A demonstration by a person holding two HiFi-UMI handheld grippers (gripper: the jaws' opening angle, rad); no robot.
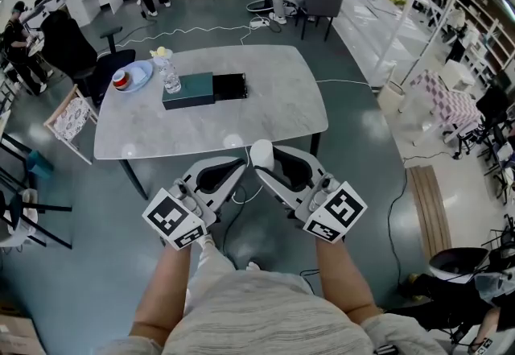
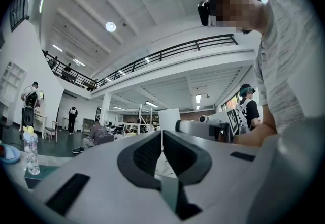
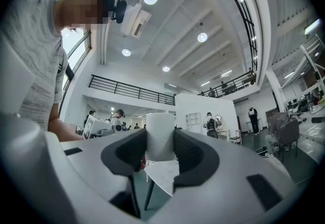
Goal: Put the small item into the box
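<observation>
Short of table's near edge: right gripper [image 3: 160,141] clamping white cylinder [image 1: 261,154] mid-height; seeming light, stiff, smooth, perhaps slipping. Left gripper [image 2: 161,140] jaws sitting together, empty. Box [image 1: 190,91] waiting far left on table [image 1: 278,108].

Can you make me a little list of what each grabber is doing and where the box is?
right gripper: shut on the white cylinder, held upright
left gripper: shut, nothing in it
box: dark green, on the table, black tray slid out on one side
next to box: clear bottle, blue plate
cylinder in box: not yet
</observation>
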